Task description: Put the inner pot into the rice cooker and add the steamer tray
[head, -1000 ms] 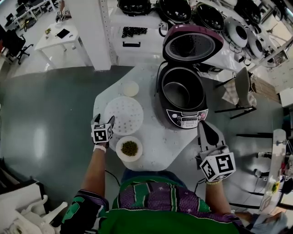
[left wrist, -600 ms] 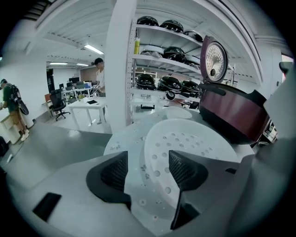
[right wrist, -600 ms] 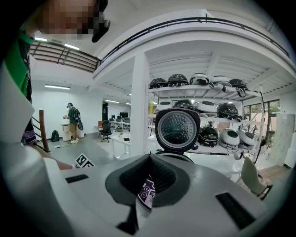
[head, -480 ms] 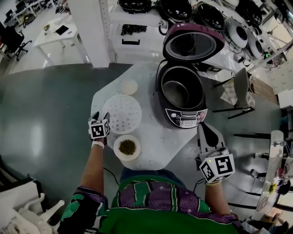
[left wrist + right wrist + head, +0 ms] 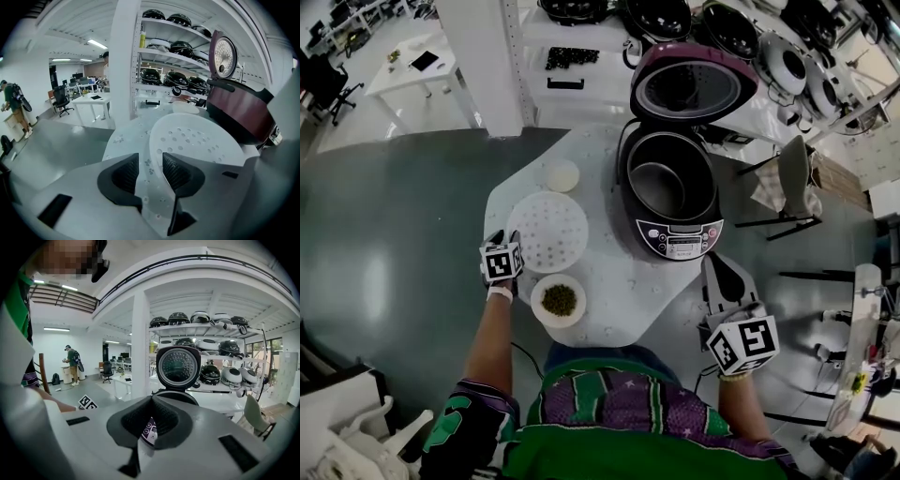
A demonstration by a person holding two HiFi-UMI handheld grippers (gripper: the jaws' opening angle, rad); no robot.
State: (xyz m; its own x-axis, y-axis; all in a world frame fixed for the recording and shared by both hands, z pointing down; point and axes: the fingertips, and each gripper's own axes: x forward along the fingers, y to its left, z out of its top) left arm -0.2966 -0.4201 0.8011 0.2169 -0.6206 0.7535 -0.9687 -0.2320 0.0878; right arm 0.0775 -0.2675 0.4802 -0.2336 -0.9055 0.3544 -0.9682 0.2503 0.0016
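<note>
Left of the rice cooker, we held our left hand-held gripper at the near rim of the steamer tray. Its jaws stood half apart and had just been closing. The tray's edge sat in the gap close to one pad, with neither pad pressing on it. The tray lay flat on the surface, and a bowl of green contents sat just beside it. The cooker's lid stood up and the inner pot sat inside. Right of the cooker, our right hand-held gripper had its jaws together, holding nothing.
</note>
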